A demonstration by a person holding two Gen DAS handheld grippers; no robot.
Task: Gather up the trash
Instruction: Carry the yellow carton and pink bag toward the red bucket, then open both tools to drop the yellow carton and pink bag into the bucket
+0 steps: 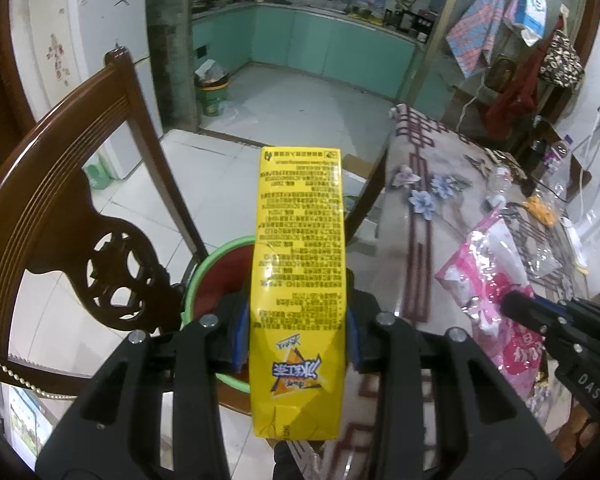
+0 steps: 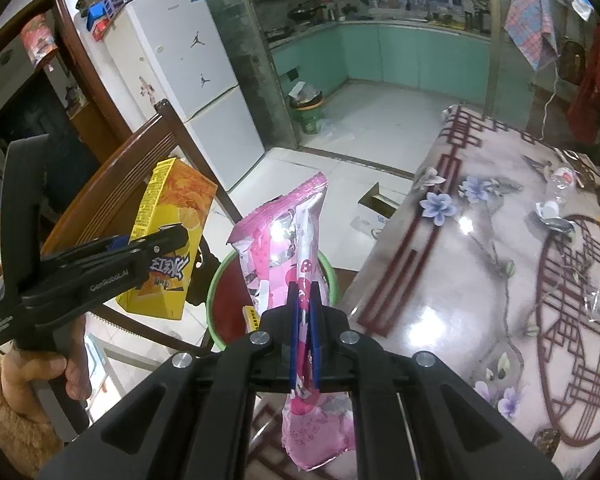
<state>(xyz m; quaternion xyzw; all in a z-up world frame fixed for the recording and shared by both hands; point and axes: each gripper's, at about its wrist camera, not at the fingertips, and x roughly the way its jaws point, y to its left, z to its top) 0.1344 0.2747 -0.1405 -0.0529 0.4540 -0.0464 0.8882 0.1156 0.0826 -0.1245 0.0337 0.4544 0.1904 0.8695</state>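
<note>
Currently mid-carry: left claw (image 1: 296, 336) clamps a yellow drink carton (image 1: 298, 280), right claw (image 2: 305, 320) is pinched tight on a pink snack wrapper (image 2: 296, 248), both over the green-rimmed bin (image 2: 214, 300) left of the tabletop (image 2: 480, 240); next, release both over its mouth.

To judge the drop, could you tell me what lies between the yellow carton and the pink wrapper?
The green-rimmed bin, seen in the right wrist view between yellow carton and pink wrapper.
</note>
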